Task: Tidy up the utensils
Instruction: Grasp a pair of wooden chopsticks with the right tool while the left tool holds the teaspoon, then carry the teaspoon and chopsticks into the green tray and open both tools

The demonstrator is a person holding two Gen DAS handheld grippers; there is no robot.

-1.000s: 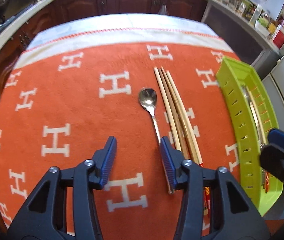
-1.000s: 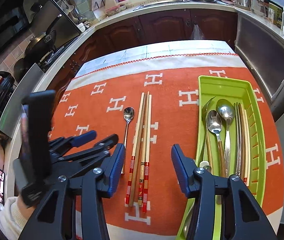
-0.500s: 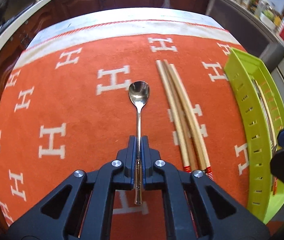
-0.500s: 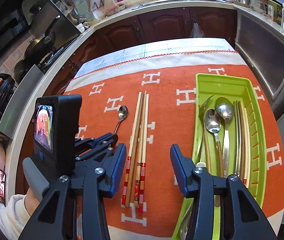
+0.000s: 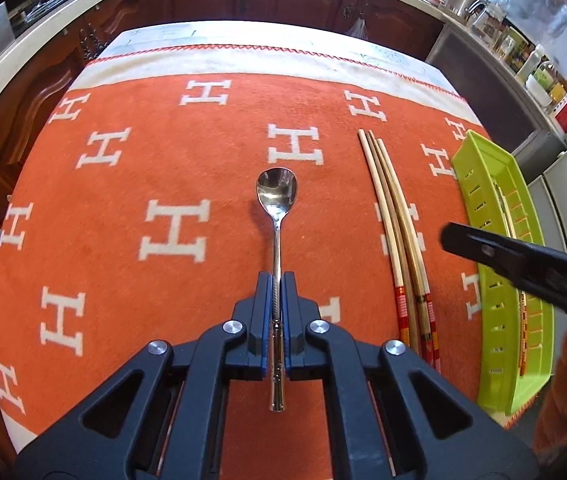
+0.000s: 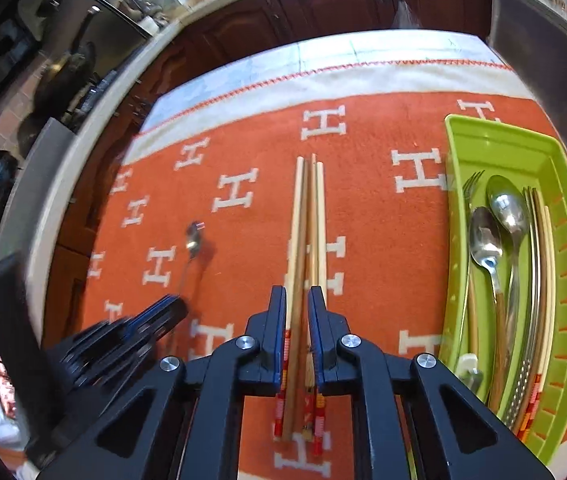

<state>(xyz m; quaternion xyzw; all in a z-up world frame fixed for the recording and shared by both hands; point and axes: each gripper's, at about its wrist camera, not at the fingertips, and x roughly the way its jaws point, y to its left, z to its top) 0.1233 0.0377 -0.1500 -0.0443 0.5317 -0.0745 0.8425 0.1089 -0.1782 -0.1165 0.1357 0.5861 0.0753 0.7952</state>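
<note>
- Our left gripper [image 5: 277,284] is clamped on the small shiny steel spoon [image 5: 276,216], handle in line with the fingers.
- Our right gripper [image 6: 296,300] pinches the bundle of wooden chopsticks [image 6: 307,216]; the lime-green plastic tray [image 6: 563,248] sits to its right.

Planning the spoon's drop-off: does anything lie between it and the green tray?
Yes. The chopsticks lie on the cloth between the spoon and the green tray, with the right tool closed around them.

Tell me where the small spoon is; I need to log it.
In the left wrist view, the small spoon is clamped by its handle in the left gripper, above the orange cloth, left of the chopsticks.
</note>
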